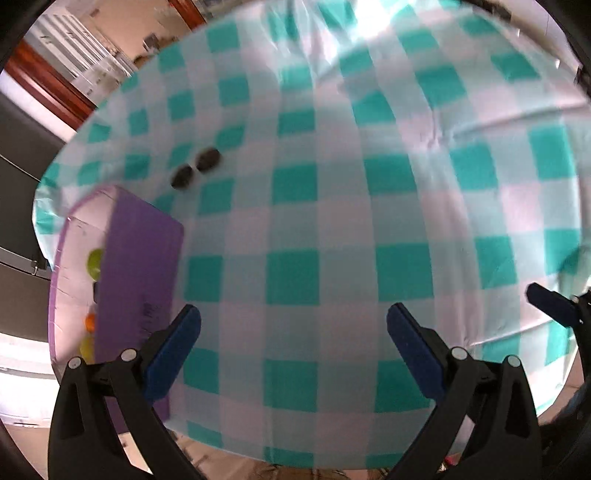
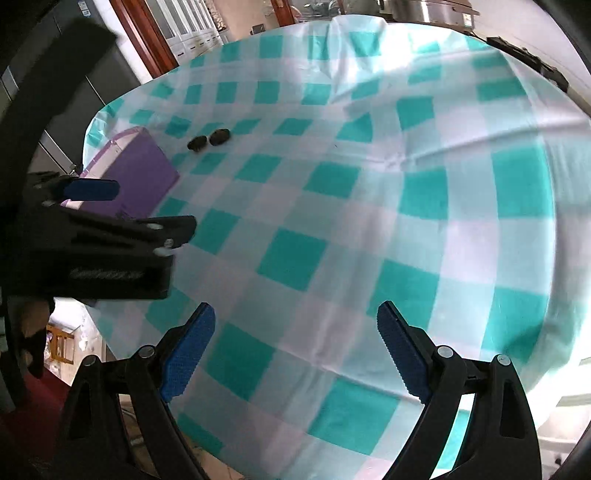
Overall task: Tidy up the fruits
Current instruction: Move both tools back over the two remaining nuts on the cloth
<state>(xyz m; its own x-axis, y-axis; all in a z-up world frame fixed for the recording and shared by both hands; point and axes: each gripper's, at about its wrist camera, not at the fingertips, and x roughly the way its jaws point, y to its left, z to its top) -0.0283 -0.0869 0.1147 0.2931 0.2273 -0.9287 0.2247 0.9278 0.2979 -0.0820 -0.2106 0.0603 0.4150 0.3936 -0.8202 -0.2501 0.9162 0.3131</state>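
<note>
Two dark oval fruits [image 1: 196, 167] lie side by side on the teal-checked tablecloth [image 1: 332, 229], beyond the purple box [image 1: 140, 273]. The box holds a green fruit [image 1: 95, 263], an orange fruit [image 1: 90, 322] and a yellow-green one [image 1: 87, 348]. My left gripper [image 1: 293, 354] is open and empty, above the cloth just right of the box. My right gripper [image 2: 295, 350] is open and empty over the near part of the table. The right wrist view also shows the dark fruits [image 2: 208, 139], the box [image 2: 136, 173] and the left gripper [image 2: 110, 206] at the left.
The cloth has creases at the right [image 1: 461, 129]. The table's near edge [image 1: 295, 458] lies just below the fingers. Dark cabinets [image 2: 92, 74] and a wood door frame [image 2: 144, 33] stand beyond the table. The right gripper's finger [image 1: 550, 301] shows at the right edge.
</note>
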